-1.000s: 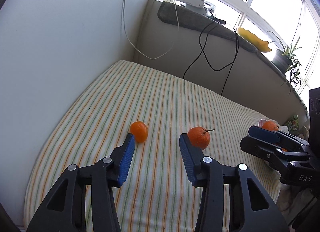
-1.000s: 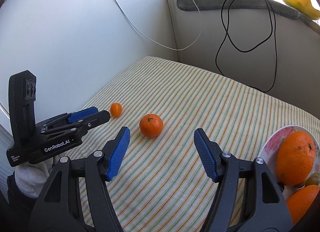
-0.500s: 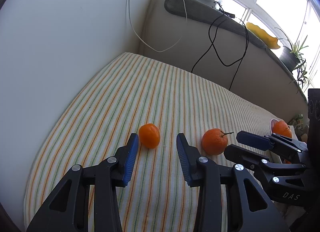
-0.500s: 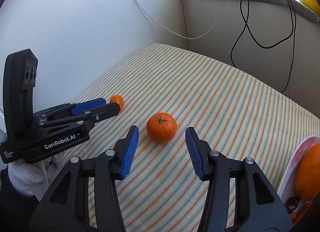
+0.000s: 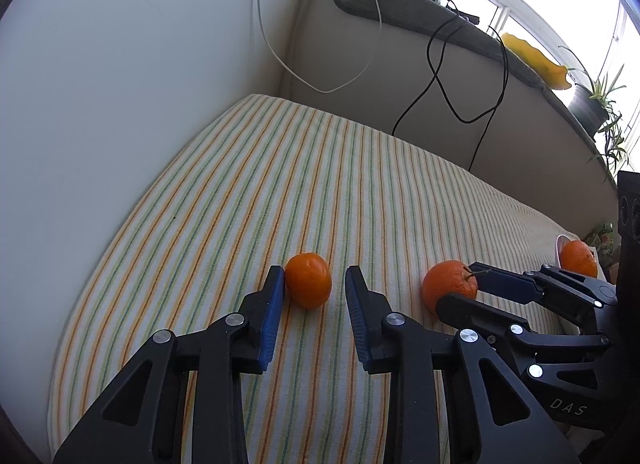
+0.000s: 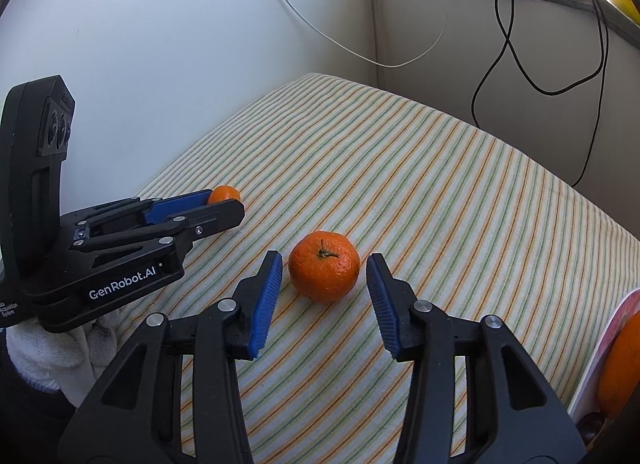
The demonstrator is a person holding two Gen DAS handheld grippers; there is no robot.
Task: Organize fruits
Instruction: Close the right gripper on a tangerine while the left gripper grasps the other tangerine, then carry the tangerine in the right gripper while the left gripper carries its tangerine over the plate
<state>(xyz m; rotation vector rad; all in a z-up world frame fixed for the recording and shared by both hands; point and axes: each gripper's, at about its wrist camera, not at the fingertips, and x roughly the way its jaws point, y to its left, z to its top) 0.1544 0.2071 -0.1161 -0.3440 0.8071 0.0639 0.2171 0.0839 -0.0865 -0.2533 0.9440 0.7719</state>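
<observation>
We hold our left gripper (image 5: pixel 314 296) with its blue pads apart around the small tangerine (image 5: pixel 308 280) on the striped cloth (image 5: pixel 280 183). Just right of that fruit, our right gripper (image 6: pixel 324 288) also stands spread, flanking the stemmed tangerine (image 6: pixel 324 278). Farther right, a plate (image 6: pixel 600 352) holds an orange (image 6: pixel 620 368).

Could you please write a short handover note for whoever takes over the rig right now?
Left gripper: open, jaws either side of the small mandarin on the striped cloth, not closed on it.
Right gripper: open, jaws flanking the stemmed mandarin, a gap on both sides.
Done: oranges already lie on the plate at right.
Left: close on both mandarins and carry them to the plate.
</observation>
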